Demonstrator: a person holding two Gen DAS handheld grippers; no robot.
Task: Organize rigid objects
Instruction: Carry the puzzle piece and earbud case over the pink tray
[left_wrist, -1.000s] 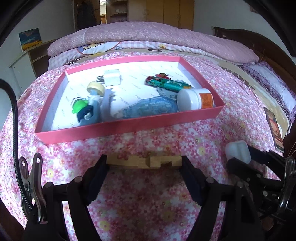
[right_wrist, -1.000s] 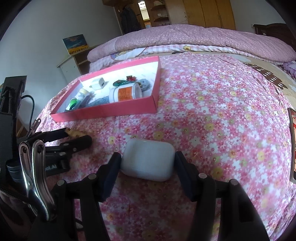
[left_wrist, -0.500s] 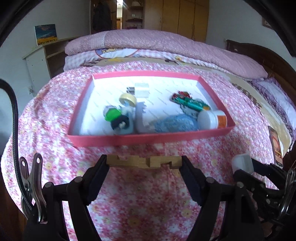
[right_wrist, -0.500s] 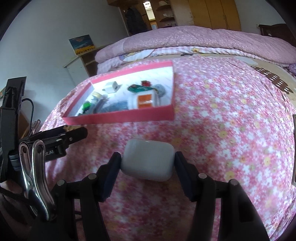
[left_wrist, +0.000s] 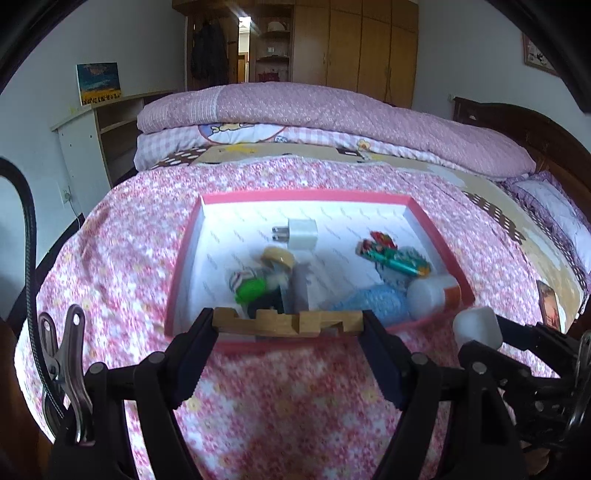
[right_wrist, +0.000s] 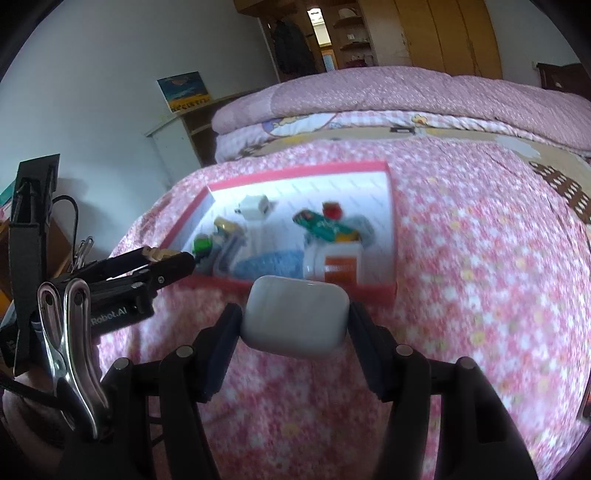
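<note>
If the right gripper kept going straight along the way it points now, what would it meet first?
Probably the near wall of the pink tray, just ahead of the white case held by the right gripper; depth is uncertain.

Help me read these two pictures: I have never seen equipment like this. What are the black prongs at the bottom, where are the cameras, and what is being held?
No robot here: a person holds a two-finger gripper in each hand, each with a wide-angle camera looking along its fingers. In the left view, the left gripper clamps a notched wooden block. In the right view, the right gripper clamps a white rounded case. Both point toward a pink tray on a flowered bedspread. The tray holds small items, including a white plug adapter and a white bottle with an orange label.
</note>
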